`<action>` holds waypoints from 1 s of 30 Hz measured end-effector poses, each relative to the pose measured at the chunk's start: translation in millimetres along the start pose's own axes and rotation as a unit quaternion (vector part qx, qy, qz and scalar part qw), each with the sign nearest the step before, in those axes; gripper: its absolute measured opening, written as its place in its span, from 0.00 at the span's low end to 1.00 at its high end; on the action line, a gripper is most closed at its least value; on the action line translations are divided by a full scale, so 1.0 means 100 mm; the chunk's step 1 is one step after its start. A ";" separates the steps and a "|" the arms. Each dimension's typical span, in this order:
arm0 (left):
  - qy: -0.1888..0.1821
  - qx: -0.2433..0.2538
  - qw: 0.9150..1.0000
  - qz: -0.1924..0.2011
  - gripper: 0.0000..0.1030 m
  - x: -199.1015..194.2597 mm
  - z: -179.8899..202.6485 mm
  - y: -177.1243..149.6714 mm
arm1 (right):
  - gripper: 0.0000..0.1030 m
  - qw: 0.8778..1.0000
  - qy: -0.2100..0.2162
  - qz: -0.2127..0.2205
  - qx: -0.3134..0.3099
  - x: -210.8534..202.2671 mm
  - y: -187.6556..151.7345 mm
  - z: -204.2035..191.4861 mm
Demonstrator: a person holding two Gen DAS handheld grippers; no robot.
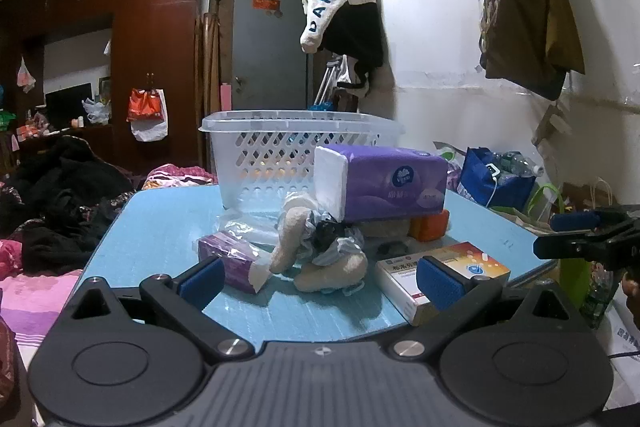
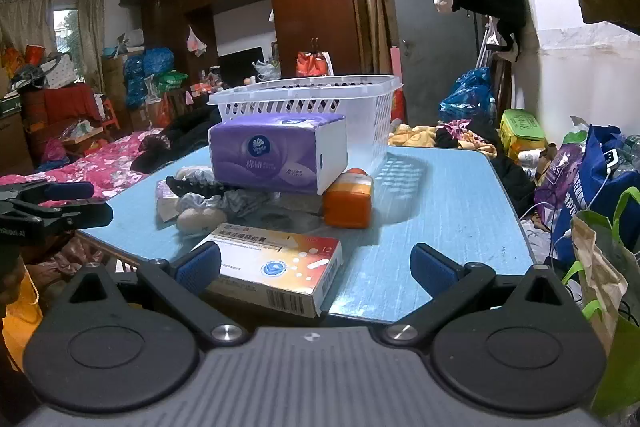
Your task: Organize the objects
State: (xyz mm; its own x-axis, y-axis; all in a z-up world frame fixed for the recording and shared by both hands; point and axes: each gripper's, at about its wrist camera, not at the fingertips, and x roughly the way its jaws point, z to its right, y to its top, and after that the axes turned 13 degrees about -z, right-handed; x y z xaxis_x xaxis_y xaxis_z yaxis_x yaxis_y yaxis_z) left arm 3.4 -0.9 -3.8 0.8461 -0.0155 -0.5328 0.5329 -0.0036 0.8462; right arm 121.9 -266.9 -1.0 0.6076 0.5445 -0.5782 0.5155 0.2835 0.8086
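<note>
A white lattice basket [image 1: 296, 143] [image 2: 320, 99] stands at the far side of the blue table [image 1: 160, 227] [image 2: 440, 211]. In front of it a large purple tissue pack [image 1: 392, 183] [image 2: 276, 155] rests on an orange bottle [image 1: 430, 225] [image 2: 348, 203] and other items. A small purple tissue pack [image 1: 232, 259], a plastic bag of beige lumps [image 1: 320, 247] [image 2: 200, 219] and a medicine box [image 1: 440, 275] [image 2: 280, 267] lie nearer. My left gripper [image 1: 320, 285] is open and empty at the table's near edge. My right gripper [image 2: 316, 269] is open, with the medicine box partly between its fingers.
A bed with dark clothes [image 1: 60, 211] lies left of the table. Bags [image 2: 600, 179] crowd the floor on the right. Clothes hang on the wall [image 1: 344, 11]. The other gripper shows at the right edge of the left wrist view [image 1: 592, 239] and at the left edge of the right wrist view [image 2: 52, 207].
</note>
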 end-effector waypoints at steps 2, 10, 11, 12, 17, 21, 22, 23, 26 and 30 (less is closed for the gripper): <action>0.000 0.000 1.000 -0.003 1.00 0.02 -0.01 0.00 | 1.00 1.000 0.000 0.000 0.000 0.00 0.00 0.00; -0.004 0.004 1.000 -0.016 1.00 0.06 0.01 0.01 | 1.00 1.000 0.006 -0.004 -0.002 0.00 0.00 0.00; -0.004 0.005 1.000 -0.016 1.00 0.05 0.01 0.01 | 1.00 1.000 0.005 -0.004 -0.001 0.00 0.00 0.00; -0.004 0.006 1.000 -0.016 1.00 0.05 0.02 0.01 | 1.00 1.000 0.005 -0.004 -0.001 0.00 0.00 0.00; -0.003 0.006 1.000 -0.019 1.00 0.05 0.01 0.01 | 1.00 1.000 0.005 -0.005 0.000 0.01 0.00 0.00; -0.002 0.005 1.000 -0.020 1.00 0.06 0.01 0.01 | 1.00 1.000 0.007 -0.006 0.002 0.01 0.00 0.01; -0.002 0.005 1.000 -0.022 1.00 0.07 0.00 0.01 | 1.00 1.000 0.006 -0.006 0.002 0.01 0.00 0.01; -0.002 0.004 1.000 -0.022 1.00 0.08 0.00 0.01 | 1.00 1.000 0.006 -0.006 0.002 0.01 0.00 0.01; 0.000 0.001 1.000 -0.024 1.00 0.10 -0.01 0.01 | 1.00 1.000 0.007 -0.006 0.003 0.01 0.00 0.01; 0.005 0.000 1.000 -0.020 1.00 0.10 0.00 0.01 | 1.00 1.000 0.011 -0.004 0.004 0.00 -0.01 0.02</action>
State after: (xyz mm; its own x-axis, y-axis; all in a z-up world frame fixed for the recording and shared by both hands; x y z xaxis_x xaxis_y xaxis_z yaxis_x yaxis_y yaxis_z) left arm 12.6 -0.9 -8.3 0.8244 -0.0047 -0.5660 0.5660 -0.0047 0.8244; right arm 123.4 -268.7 -2.0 0.5894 0.5595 -0.5828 0.5262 0.2815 0.8024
